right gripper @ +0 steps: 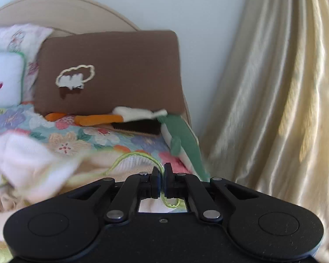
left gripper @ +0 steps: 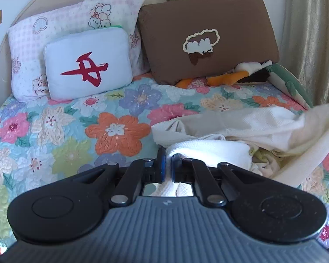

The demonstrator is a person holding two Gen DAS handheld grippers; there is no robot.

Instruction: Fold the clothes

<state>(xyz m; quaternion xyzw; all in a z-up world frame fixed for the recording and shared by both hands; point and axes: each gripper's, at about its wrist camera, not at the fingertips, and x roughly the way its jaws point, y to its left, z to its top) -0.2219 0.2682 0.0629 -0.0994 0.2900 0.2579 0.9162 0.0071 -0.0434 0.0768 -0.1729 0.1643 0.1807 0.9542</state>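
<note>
Closest to me, my left hand-held gripper (left gripper: 167,153) is pinched nearly shut on a thick fold of a white knit garment (left gripper: 208,151), the cloth bunching up between the blue-edged pads and trailing back under the black linkage. My right hand-held gripper (right gripper: 161,171) is closed just as narrowly, with a thin lime-green trim (right gripper: 129,156) of the same garment caught between its fingers; the trim loops down behind the jaws and curves away over the cloth. The garment has a fine waffle-like knit, white to cream, and it lies crumpled on the right half of the bed (left gripper: 54,131), part of it lifted into a sagging band toward the right edge of the left view. In the right view it looks soft and blurred at the left, so I cannot tell its folds there. Under it is a quilted bedspread printed with big flowers in orange, pink, blue and pale green. At the head of the bed a brown rectangular cushion (left gripper: 208,35) with a stitched cloud-like outline leans on the curved beige headboard (left gripper: 2,50). Beside it stands a pink checked pillow (left gripper: 76,17), with a small white cushion (left gripper: 87,63) bearing a red mark in front. Orange and white plush parts (left gripper: 226,76) poke out under the brown cushion. A glossy gold curtain (right gripper: 285,87) hangs in folds at the right.
</note>
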